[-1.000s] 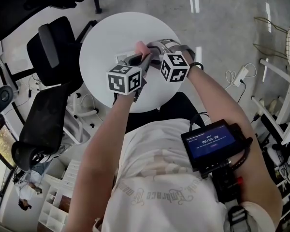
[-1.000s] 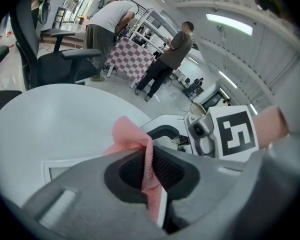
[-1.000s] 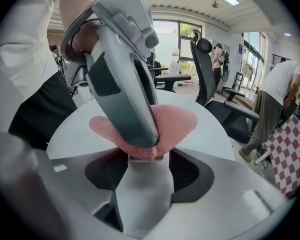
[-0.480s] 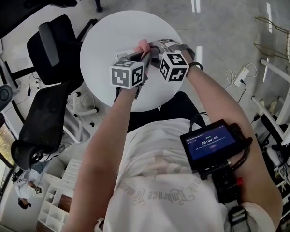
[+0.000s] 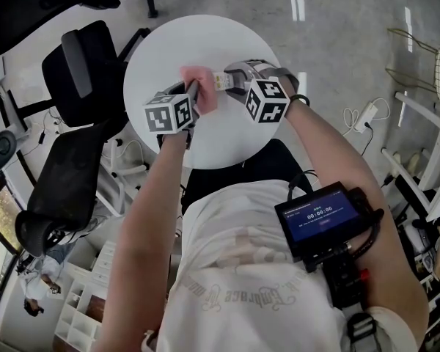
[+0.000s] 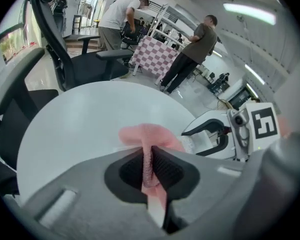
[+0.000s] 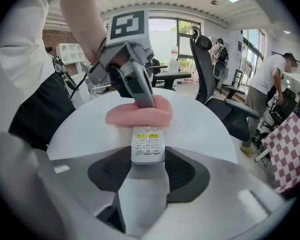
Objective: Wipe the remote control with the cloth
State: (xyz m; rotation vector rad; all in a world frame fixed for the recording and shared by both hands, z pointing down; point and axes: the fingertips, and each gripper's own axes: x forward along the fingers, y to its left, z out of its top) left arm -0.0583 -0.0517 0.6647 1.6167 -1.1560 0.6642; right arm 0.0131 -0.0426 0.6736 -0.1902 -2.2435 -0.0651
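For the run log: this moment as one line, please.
left gripper: shut on cloth | right gripper: just closed on remote control | cloth at remote control's far end

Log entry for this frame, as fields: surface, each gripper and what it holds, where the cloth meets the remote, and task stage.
surface: round white table
left gripper: shut on a pink cloth
right gripper: jaws have just been closing; shut on a white remote, buttons facing up
contact: the cloth lies over the remote's far end
stage: wiping looks under way, judging by the cloth on the remote
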